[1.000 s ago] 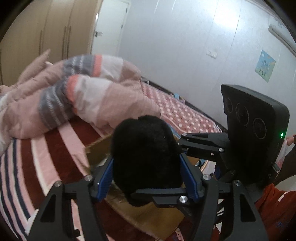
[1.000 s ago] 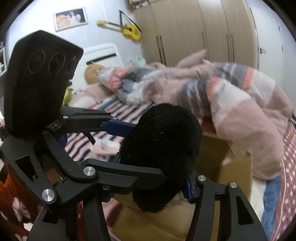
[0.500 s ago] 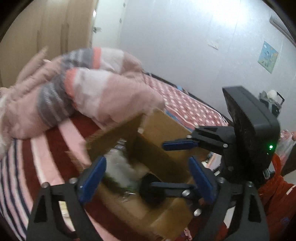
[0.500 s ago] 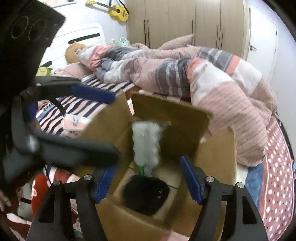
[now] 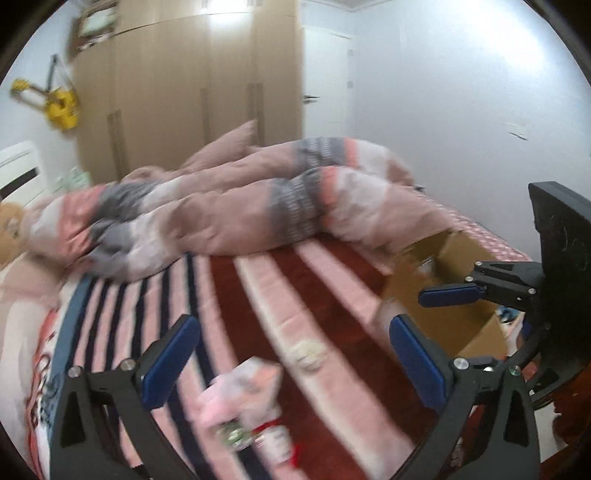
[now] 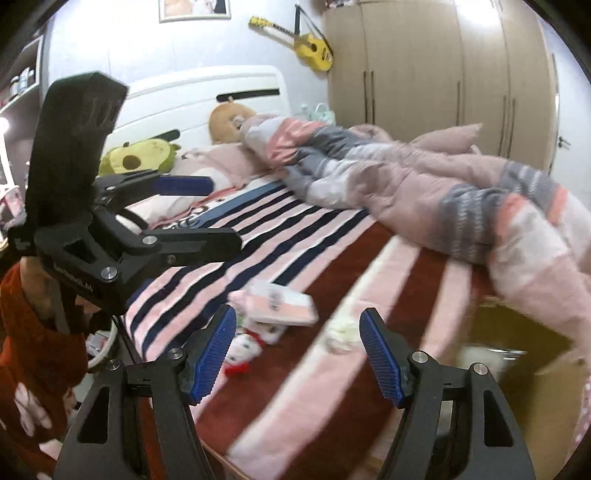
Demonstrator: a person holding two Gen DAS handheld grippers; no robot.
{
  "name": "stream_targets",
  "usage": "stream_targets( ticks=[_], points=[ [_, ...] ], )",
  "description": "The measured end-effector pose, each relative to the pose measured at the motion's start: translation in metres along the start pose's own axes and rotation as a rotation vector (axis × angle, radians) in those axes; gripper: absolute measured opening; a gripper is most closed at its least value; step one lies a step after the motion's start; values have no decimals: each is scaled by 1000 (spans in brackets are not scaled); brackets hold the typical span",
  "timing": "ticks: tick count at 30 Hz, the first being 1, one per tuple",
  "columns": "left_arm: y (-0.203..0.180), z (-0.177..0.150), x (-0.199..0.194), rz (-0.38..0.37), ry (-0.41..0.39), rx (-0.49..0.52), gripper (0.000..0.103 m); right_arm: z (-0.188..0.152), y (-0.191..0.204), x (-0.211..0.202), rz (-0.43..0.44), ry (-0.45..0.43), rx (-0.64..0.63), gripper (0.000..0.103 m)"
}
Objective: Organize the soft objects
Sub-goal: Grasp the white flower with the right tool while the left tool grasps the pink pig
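You've got a yellow ukulele point(image 6: 312, 48) hanging on the wall next to the tall wooden wardrobe point(image 6: 443, 70), plus a framed picture point(image 6: 194, 8) above the white headboard point(image 6: 207, 96). The bed point(image 5: 332, 295) has a striped cover in pink, dark red and navy, with a rumpled pink-and-grey duvet point(image 5: 240, 218) heaped across it. White door point(image 5: 327, 81) in the far corner, looks shut but it's blurry.

Both views are lit by soft indoor light, with glare on the wardrobe point(image 5: 207, 74) top and the white wall point(image 5: 443, 92) beyond the fingers. Motion blur smears the striped bedspread point(image 6: 332, 280), the quilt point(image 5: 258, 214) and the cardboard box point(image 6: 517, 354). The blue pads point(image 6: 210, 354) stay sharp. Fisheye distortion bends the edges into dark corners.
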State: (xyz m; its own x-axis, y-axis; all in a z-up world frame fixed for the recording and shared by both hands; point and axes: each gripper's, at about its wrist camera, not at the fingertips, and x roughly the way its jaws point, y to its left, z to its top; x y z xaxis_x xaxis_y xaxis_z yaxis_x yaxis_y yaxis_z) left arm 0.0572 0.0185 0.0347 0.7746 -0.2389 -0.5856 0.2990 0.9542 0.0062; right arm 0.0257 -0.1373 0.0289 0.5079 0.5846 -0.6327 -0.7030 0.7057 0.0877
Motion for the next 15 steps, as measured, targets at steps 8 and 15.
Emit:
stream_targets(
  ticks=[8, 15],
  points=[
    [83, -79, 27, 55, 83, -107, 102, -26, 6, 108, -143, 114, 111, 66],
    [116, -129, 85, -8, 184, -215, 97, -56, -32, 164, -259, 167, 174, 65]
  ],
)
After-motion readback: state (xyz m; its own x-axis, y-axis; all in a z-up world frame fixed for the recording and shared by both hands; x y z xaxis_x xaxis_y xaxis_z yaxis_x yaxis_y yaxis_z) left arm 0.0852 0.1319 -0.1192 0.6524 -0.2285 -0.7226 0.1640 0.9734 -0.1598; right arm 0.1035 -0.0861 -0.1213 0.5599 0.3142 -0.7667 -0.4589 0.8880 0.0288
